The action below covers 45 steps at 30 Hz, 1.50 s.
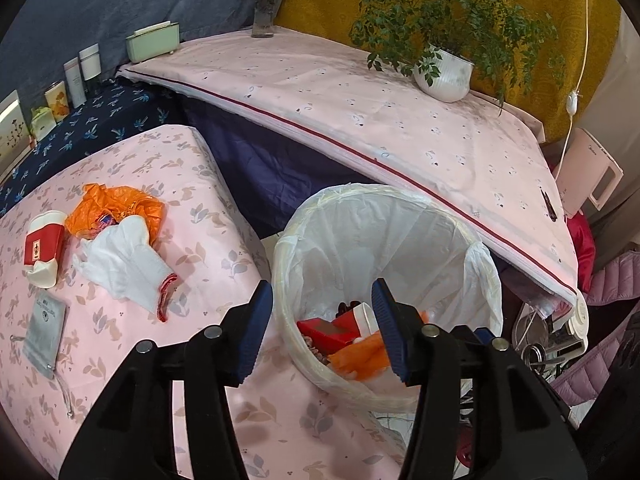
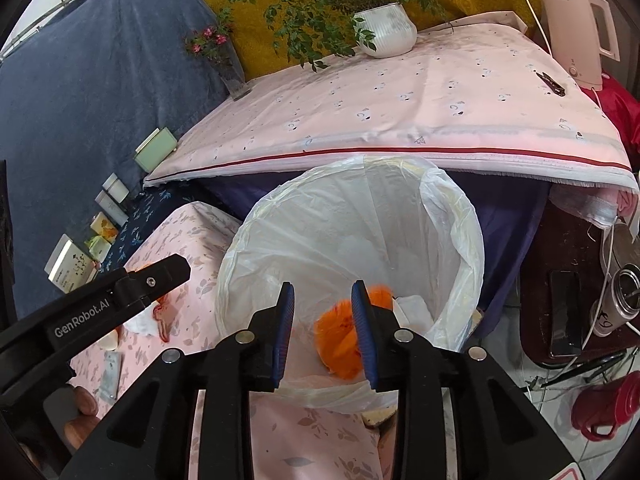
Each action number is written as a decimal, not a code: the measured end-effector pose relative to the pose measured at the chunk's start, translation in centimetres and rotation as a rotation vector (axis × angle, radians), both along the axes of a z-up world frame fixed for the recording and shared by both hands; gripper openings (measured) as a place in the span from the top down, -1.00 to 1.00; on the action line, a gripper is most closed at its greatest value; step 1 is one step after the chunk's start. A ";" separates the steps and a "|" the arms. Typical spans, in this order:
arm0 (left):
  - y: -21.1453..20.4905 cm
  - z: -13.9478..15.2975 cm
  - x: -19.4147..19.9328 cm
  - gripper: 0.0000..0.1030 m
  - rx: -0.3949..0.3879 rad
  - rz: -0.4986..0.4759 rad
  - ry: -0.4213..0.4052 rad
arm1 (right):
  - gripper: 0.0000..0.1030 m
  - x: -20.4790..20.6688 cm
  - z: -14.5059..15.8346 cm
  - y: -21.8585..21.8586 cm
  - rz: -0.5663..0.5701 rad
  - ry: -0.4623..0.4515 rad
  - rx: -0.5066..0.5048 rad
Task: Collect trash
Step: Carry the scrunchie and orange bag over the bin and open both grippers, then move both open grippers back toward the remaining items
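Note:
A white-lined trash bin stands beside the pink table; it also shows in the right wrist view. Red and orange trash lies inside it. An orange piece, blurred, is just below my right gripper, which is open over the bin. My left gripper is open and empty above the bin's near rim. On the table lie an orange plastic bag, a white glove, a red and white paper cup and a grey pouch.
A second pink-covered table behind the bin holds a potted plant, a flower vase and a green box. A kettle stands at the right. Cluttered items lie on the floor, right of the bin.

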<state>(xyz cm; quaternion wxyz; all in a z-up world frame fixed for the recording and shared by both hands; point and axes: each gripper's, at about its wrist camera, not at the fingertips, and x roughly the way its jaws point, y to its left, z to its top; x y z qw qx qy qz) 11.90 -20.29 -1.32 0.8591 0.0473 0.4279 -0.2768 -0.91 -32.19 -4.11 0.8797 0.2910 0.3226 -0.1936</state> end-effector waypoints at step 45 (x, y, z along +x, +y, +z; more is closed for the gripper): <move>21.6 -3.4 3.2 -0.59 -0.013 0.436 0.031 | 0.01 5.0 1.4 14.1 0.271 0.042 -0.120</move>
